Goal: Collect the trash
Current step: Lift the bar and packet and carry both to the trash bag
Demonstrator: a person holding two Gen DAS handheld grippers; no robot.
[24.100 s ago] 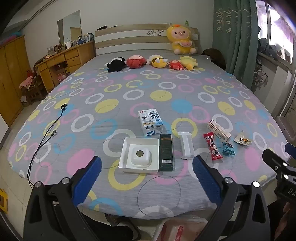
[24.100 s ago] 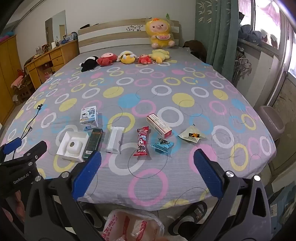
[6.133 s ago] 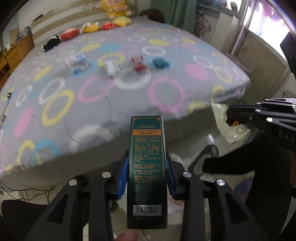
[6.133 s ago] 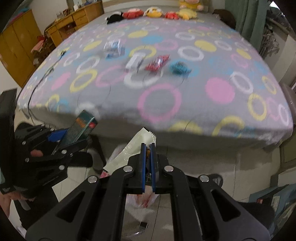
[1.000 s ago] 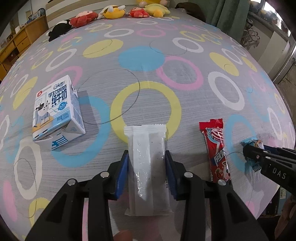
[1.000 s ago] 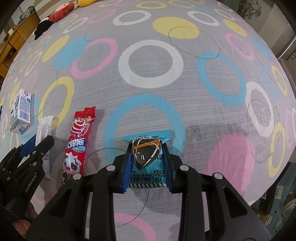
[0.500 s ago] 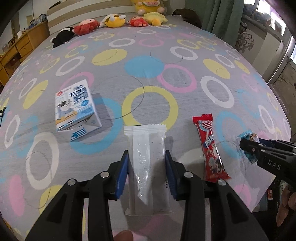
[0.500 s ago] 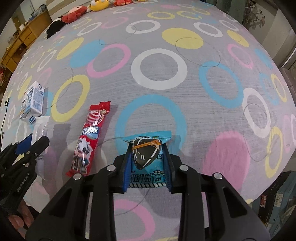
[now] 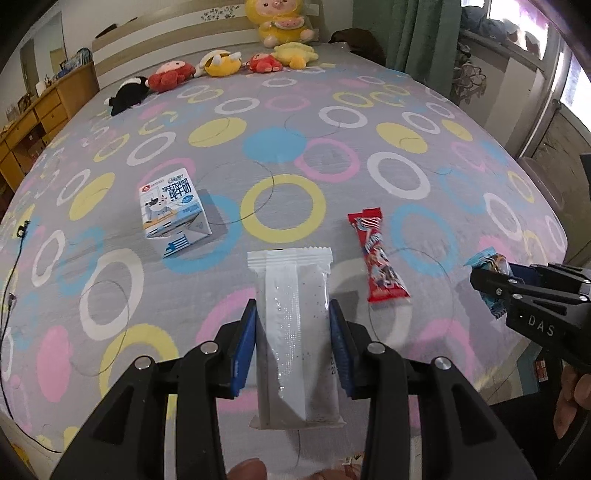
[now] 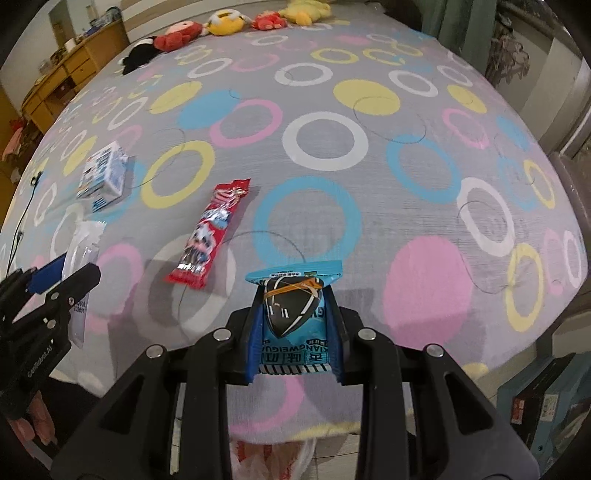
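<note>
Bed (image 9: 295, 147): milk carton (image 9: 171, 208) at 10 o'clock, snack bar wrapper (image 9: 382, 254) at 2 o'clock, well apart. Plush toys (image 9: 221, 66) lined up at 12 o'clock by the headboard. Plastic bag (image 10: 273, 456) on floor at 6 o'clock, below bed edge.

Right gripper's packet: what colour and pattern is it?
Light blue packet with a black shield shape crossed by an orange band; clearest in the right wrist view.

It was a bedroom in a home. A wide bed (image 9: 295, 147) with a grey cover of coloured rings filled the room. Soft toys (image 9: 218, 64) sat in a row before its striped headboard (image 9: 166, 40). A wooden dresser (image 9: 33, 122) stood left of the bed, and green curtains (image 9: 417, 33) hung by a window to its right.
</note>
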